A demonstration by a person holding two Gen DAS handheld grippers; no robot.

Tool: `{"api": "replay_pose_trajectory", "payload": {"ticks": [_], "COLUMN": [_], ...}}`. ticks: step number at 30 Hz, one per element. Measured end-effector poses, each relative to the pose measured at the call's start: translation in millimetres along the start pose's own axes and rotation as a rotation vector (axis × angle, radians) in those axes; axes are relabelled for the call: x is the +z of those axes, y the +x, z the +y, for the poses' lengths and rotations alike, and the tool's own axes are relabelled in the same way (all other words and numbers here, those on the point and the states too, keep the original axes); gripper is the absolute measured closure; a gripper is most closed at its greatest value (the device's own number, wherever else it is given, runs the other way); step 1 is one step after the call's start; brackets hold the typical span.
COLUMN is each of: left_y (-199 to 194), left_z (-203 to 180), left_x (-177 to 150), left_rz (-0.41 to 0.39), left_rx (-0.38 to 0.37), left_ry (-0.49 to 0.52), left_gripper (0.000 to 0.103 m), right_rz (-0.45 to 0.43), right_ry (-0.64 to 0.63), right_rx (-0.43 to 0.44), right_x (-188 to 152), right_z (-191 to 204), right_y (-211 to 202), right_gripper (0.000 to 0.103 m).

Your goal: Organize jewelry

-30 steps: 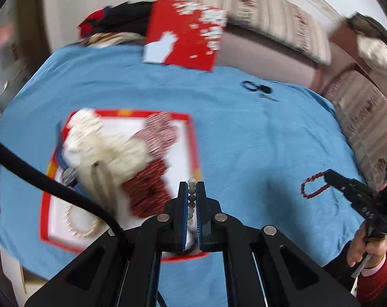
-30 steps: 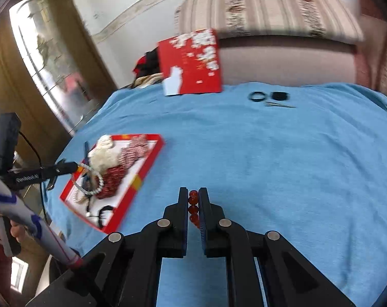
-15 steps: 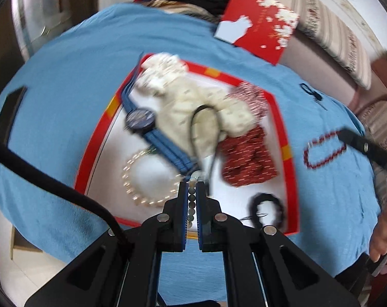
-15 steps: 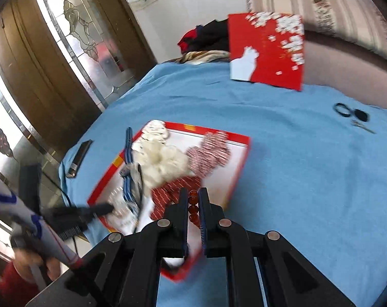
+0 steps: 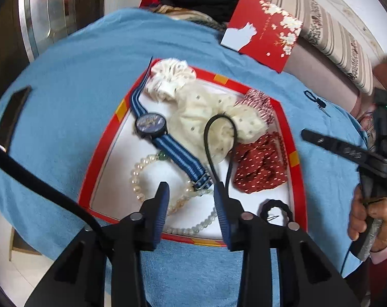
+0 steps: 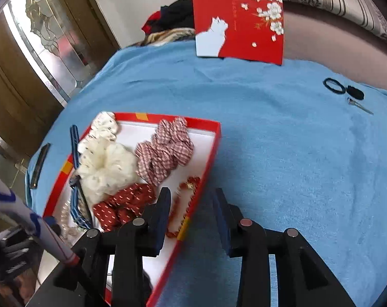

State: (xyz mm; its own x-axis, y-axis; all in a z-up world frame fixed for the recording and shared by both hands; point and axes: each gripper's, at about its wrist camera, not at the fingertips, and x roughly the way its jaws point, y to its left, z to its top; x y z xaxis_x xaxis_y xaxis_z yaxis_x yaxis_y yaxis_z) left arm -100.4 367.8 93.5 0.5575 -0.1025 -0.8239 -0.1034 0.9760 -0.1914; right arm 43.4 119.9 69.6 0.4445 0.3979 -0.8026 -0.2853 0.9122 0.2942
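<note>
The pearl bracelet [image 5: 152, 179] lies in the red tray [image 5: 299, 179], directly under and just ahead of the left gripper [image 5: 190, 192], its loop partly hidden behind the left finger; a second pale bead strand [image 5: 193, 226] curls beneath the jaws, which stand wide apart and hold nothing. The thin black cord loop [image 5: 219, 138] runs away from the right-hand finger, its long axis pointing forward over the cream scrunchie [image 5: 208, 117]. Left of it the blue-striped watch [image 5: 152, 125] lies diagonally. The right gripper [image 6: 190, 202] is likewise spread wide and empty, hovering over the tray's near right edge, with the red bead bracelet [image 6: 183, 199] strung out lengthwise just ahead of its left finger, inside the tray wall. By my judgement both pieces are set down, and the black hair ties [image 6: 343, 89] far ahead and right of the right gripper are the nearest loose items for that hand. Everything rests on a blue cloth [image 6: 283, 140], with a red card [image 6: 239, 18] and striped cushion beyond.
</note>
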Motion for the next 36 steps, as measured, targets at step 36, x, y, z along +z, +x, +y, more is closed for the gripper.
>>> {"api": "replay_pose_trajectory", "payload": {"ticks": [36], "left_y": [-45.0], "left_z": [-42.8], "left_x": [-21.9], "left_rz": [-0.131], "left_rx": [0.097], "left_ry": [-0.068], "left_gripper": [0.036], "right_rz": [-0.088], "right_ry": [0.053], "right_rx": [-0.198], "right_x": [-28.2], "right_z": [-45.8], "right_y": [-57.7], "right_gripper": [0.093]}}
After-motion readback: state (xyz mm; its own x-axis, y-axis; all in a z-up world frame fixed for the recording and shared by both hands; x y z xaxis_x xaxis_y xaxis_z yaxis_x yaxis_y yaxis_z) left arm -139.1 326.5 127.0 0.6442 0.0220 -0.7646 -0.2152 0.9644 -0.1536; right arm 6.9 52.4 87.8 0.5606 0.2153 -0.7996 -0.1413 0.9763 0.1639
